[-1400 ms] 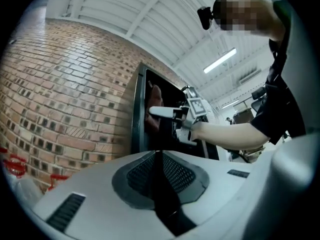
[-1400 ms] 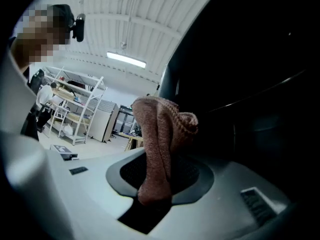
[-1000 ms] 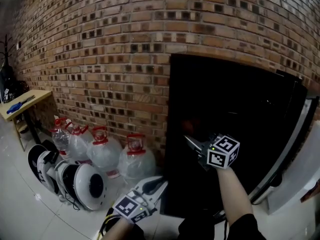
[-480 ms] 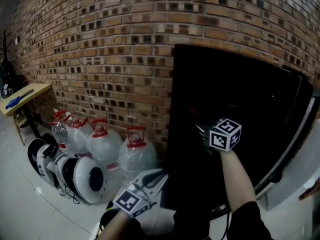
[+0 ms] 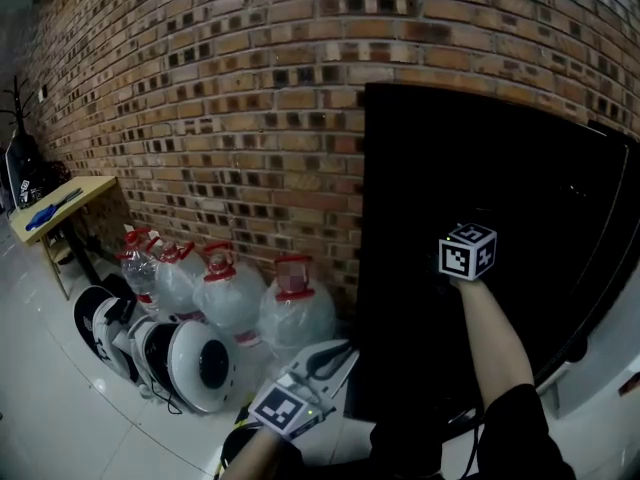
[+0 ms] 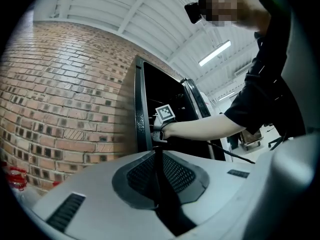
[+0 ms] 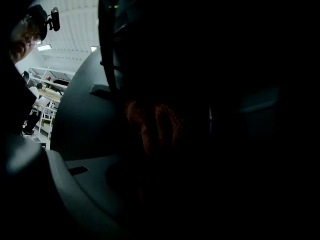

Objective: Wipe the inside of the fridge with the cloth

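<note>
Where your right gripper (image 5: 466, 252) sits: black fridge (image 5: 500, 168), centre right
Its grip: clamped on orange textured cloth (image 7: 153, 126)
Your left gripper (image 5: 335, 360): closed, bottom centre

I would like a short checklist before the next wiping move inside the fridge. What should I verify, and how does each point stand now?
1. Fridge door open: ok, it stands swung out on the right.
2. Cloth in the right gripper: ok, the orange cloth sits between its jaws.
3. Right gripper at the work area: ok, it reaches into the dark opening of the fridge.
4. Cloth pressed against an inner surface: cannot tell, the interior is too dark.
5. Left gripper out of the way: ok, it is shut, empty and low outside the fridge.
</note>
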`<state>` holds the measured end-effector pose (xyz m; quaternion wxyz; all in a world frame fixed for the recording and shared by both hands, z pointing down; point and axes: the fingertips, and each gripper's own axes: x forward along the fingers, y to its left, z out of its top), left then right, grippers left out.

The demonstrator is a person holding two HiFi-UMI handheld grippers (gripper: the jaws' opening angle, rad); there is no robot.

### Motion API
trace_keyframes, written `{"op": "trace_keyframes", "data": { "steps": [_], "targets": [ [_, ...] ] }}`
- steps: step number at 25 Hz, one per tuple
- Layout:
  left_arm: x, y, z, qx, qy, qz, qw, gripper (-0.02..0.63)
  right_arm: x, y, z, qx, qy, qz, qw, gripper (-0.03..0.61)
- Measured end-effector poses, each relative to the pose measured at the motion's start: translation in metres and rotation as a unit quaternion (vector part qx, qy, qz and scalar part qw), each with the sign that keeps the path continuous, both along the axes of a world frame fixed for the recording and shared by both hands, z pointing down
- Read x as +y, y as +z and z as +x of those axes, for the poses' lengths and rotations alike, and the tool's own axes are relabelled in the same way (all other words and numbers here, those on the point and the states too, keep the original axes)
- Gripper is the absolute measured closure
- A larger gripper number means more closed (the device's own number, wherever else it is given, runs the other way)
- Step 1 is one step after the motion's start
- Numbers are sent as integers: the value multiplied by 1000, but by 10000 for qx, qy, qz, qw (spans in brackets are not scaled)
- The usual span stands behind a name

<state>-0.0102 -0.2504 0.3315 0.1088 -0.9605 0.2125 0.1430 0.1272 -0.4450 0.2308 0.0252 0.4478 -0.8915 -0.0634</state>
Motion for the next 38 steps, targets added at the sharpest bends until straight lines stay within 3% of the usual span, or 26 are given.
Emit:
{"op": "trace_keyframes", "data": {
  "steps": [6,10,17,21,31,38],
  "targets": [
    [-11,-8,-4,20,-80,75,9999,568,-24,-8,9,228,182,76,9995,454],
    [-14,-9,-2,92,-1,-111,9999,568,-38,-4,19,181,323,13,9993,454],
    [-5,-24,6,166,65,105,9998,568,-57,-3,25,22,540,-205,9983,454],
    [-8,-26,-1,389,64,-90,9992,568,-68,-3,32,-272,671,-284,9970,454],
    [-11,-25,-15,299,-250,-121,9992,568,-90,-6,51,-595,1134,-284,9914,456],
    [-7,-21,-4,329,-113,-135,9993,568,-49,8,41,-48,929,-370,9950,456]
  ]
}}
